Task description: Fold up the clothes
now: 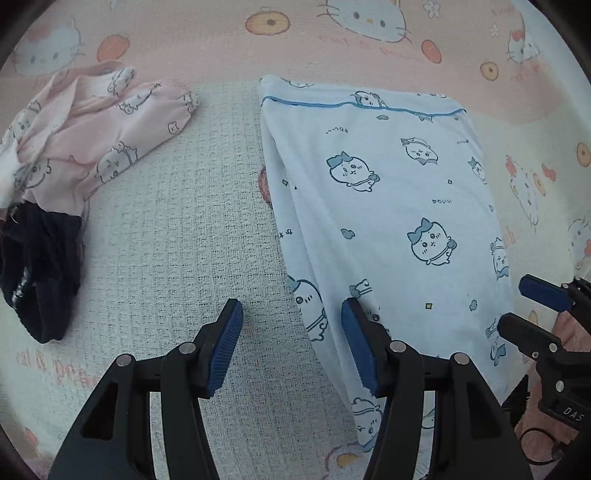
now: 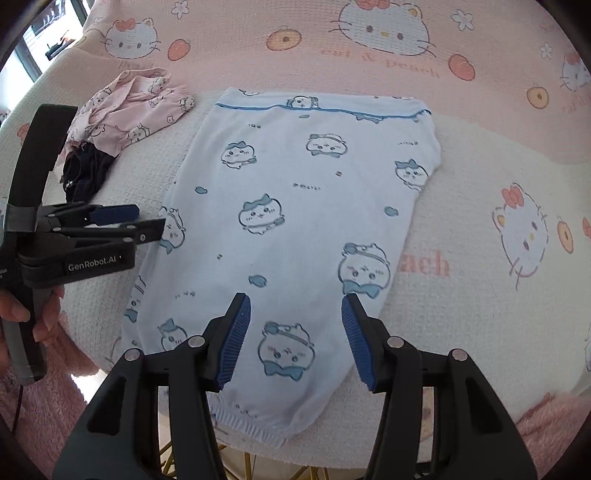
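Three garments: blue pyjama trousers flat beneath the wide, empty right gripper; pink garment and dark one left of the equally wide left gripper (a hand shows only in the right view).

A pink cat-and-peach blanket covers the surface, its white waffle patch in the middle. A fluffy pink throw lies along the near edge. A window shows top left.

Dark garment partly off-frame
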`<state>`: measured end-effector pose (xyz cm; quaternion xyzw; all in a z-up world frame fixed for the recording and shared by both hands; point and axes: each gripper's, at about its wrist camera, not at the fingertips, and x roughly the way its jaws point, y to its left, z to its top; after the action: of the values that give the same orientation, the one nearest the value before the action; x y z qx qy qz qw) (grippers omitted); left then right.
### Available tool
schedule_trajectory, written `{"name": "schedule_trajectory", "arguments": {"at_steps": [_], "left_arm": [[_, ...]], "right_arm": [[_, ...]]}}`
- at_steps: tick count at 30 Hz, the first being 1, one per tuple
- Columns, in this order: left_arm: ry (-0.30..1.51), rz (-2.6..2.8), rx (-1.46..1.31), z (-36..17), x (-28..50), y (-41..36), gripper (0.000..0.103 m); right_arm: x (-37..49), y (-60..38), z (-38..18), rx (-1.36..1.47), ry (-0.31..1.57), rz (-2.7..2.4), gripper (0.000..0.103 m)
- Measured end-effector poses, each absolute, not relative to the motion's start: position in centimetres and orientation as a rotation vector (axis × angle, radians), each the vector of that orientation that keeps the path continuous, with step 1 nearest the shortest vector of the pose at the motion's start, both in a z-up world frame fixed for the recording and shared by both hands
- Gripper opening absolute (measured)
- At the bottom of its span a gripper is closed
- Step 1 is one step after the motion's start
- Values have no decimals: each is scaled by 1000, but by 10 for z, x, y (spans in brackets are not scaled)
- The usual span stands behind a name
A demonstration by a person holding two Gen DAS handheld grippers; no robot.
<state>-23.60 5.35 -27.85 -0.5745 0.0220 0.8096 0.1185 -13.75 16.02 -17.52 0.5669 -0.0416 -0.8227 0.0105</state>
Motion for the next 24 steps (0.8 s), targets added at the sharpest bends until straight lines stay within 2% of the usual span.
{"name": "schedule_trajectory", "arguments": {"at_steps": [3, 5, 8, 11, 15, 21, 24], "left_arm": [[145, 2395, -1621, -279, -243, 61, 58], [125, 2376, -1599, -281, -252, 64, 58], [99, 2354, -1600, -284, -264, 62, 57], [-27, 2315, -1578, -280, -271, 50, 57], [-34, 2323, -1578, -278, -275, 44, 57], [-222, 2321, -1696, -274, -266, 12, 57], [-213, 2316, -1641, -269, -265, 18, 57]], "right_arm": [[-158, 146, -179, 1725, -168, -2528, 53], [-169, 131, -181, 1686, -182, -2473, 54], [-186, 107, -190, 1703, -109, -2402, 52], [-200, 102, -198, 1709, -97, -2405, 52], [-213, 100, -200, 1683, -140, -2396, 52], [-226, 86, -215, 1732, -29, -2372, 52], [-223, 86, -221, 1732, 6, -2388, 52]]}}
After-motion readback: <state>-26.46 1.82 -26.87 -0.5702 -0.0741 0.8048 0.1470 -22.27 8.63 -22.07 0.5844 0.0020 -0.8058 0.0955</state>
